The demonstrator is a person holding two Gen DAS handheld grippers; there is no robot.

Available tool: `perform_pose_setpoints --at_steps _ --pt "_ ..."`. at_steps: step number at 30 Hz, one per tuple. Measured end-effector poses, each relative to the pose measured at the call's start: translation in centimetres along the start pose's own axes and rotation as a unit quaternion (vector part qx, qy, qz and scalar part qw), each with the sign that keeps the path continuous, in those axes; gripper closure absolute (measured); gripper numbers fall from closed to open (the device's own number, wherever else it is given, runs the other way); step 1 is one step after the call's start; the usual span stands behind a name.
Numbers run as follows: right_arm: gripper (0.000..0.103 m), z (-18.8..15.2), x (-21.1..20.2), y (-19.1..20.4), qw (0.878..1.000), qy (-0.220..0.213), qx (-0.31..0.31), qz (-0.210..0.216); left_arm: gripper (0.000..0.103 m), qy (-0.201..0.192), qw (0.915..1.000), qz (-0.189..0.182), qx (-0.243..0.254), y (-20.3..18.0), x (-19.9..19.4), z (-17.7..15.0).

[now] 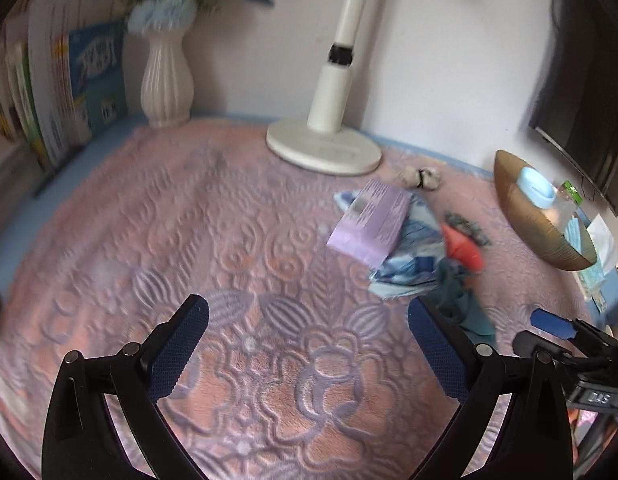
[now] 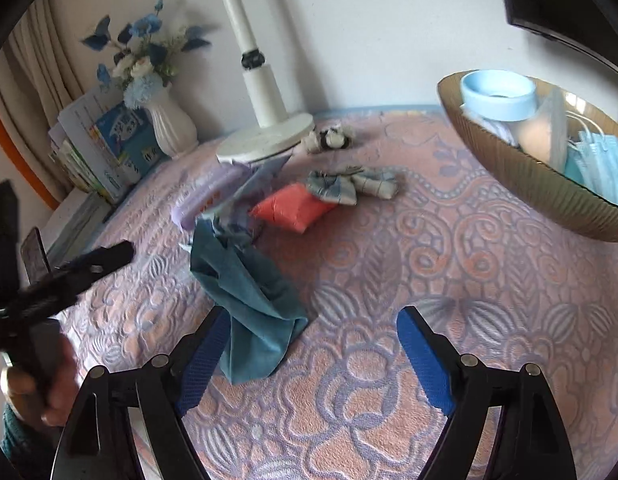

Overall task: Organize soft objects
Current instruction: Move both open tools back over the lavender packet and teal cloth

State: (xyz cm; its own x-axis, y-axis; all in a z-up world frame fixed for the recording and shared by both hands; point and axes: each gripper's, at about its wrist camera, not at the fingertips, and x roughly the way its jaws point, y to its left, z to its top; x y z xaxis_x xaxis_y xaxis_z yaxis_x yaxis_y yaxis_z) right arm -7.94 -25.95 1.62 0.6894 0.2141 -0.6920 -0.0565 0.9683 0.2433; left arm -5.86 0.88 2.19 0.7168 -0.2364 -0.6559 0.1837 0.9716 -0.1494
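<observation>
In the left wrist view, the left gripper (image 1: 309,344) hangs over the pink embossed blanket (image 1: 229,240) with its jaws spread wide and nothing between them. To the right and farther off lies the pile of soft things: a lilac soft packet (image 1: 369,220) resting on a blue-and-white patterned cloth (image 1: 405,268), a red-orange soft pouch (image 1: 463,248) just beside it, and a crumpled teal cloth (image 1: 461,304) nearest the right finger. In the right wrist view, the right gripper (image 2: 309,356) is likewise spread and empty; the teal cloth (image 2: 249,300) lies touching or just beside its left finger, heaped up in loose folds. Beyond it sit the red-orange pouch (image 2: 293,208) and a rolled striped grey cloth (image 2: 349,188); a ribbed golden bowl (image 2: 509,176) stands far right. The teal cloth looks light, limp and easily bunched, so a pinch on a raised fold near its top should hold better than a flat edge.
</observation>
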Motion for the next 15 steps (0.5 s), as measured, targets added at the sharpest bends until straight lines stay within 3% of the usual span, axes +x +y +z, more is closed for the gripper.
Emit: perform_pose_setpoints --at_steps 2,7,15 --pt "0.019 0.0 0.2 0.4 1.0 0.007 -0.01 0.001 0.005 0.026 0.9995 -0.001 -0.019 0.9 1.1 -0.3" --pt "0.019 0.0 0.6 1.2 1.0 0.013 -0.025 -0.006 0.005 0.027 0.9983 -0.024 -0.046 2.0 0.8 -0.8" --pt "0.019 0.3 1.8 0.5 0.999 0.035 -0.006 -0.009 0.005 0.027 0.9972 -0.029 -0.064 2.8 1.1 -0.7"
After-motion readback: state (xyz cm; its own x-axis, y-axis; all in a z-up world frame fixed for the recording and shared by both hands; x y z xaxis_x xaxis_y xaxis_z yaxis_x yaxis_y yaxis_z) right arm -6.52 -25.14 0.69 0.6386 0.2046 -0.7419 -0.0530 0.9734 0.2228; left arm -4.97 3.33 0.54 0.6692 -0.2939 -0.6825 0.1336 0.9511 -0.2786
